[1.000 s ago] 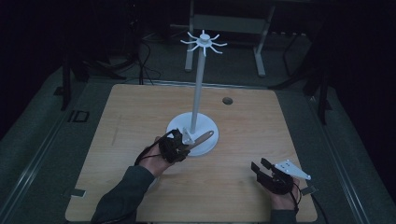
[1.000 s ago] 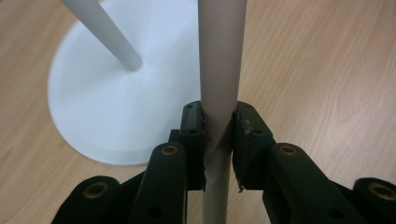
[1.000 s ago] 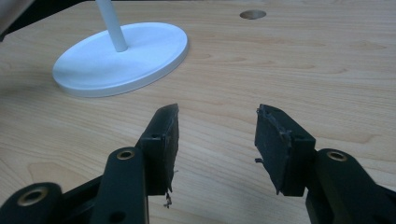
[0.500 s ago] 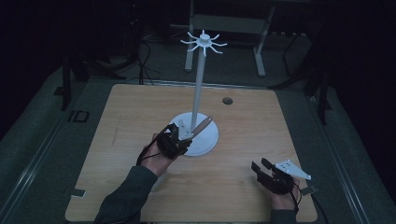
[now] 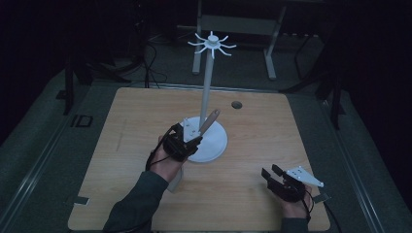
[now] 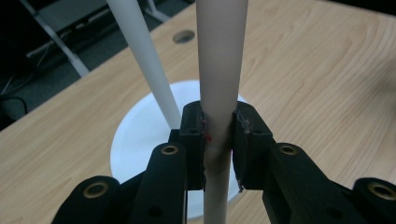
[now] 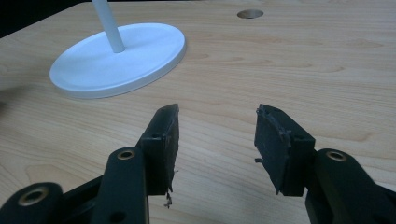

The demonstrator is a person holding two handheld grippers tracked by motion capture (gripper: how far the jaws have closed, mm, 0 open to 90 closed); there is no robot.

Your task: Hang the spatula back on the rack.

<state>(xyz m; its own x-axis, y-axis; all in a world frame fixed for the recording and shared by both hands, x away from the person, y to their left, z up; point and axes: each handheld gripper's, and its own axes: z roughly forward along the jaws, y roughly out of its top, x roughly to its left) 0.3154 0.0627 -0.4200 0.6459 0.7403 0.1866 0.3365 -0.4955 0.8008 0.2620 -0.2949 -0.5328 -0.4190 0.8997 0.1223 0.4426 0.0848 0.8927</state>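
Left tongs [image 6: 218, 140] clamped on, probably, wooden handle [image 6: 219, 60]; right tongs [image 7: 217, 140] apart.

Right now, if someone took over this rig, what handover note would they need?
Left tongs: shut on a pale wooden handle, held tilted over the white stand's base, beside its pole.
Right tongs: open, nothing between them, low over the table at its near right corner.
Stand: upright mid-table, hooks at the top bare.
Done: the handled tool is gripped and off the table.
Left: probably raising it to a hook and hanging it; what its far end is cannot be seen.
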